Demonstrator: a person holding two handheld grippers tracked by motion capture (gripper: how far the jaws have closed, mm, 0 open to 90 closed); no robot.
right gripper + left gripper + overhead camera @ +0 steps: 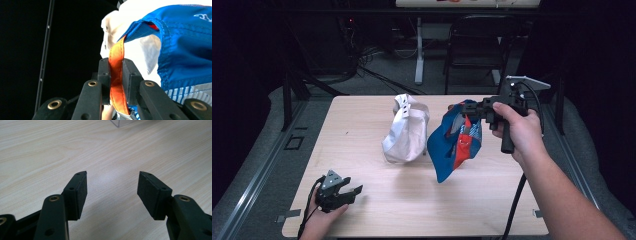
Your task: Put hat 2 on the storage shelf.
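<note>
Blue cap (455,145) hangs above the surface's (412,200) right half, its orange strap (117,75) clenched in the right tongs (468,109). Left tongs (353,186) rest released near the front-left corner, well apart from it.

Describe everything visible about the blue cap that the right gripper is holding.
The blue cap looks like thin stitched fabric, blue with red and white striped panels and an orange strap. The right gripper is shut on that strap and holds the cap above the table, so it hangs limp and crumpled, its lowest point drooping toward the wood. It hangs just right of a white cap; whether they touch is unclear.
</note>
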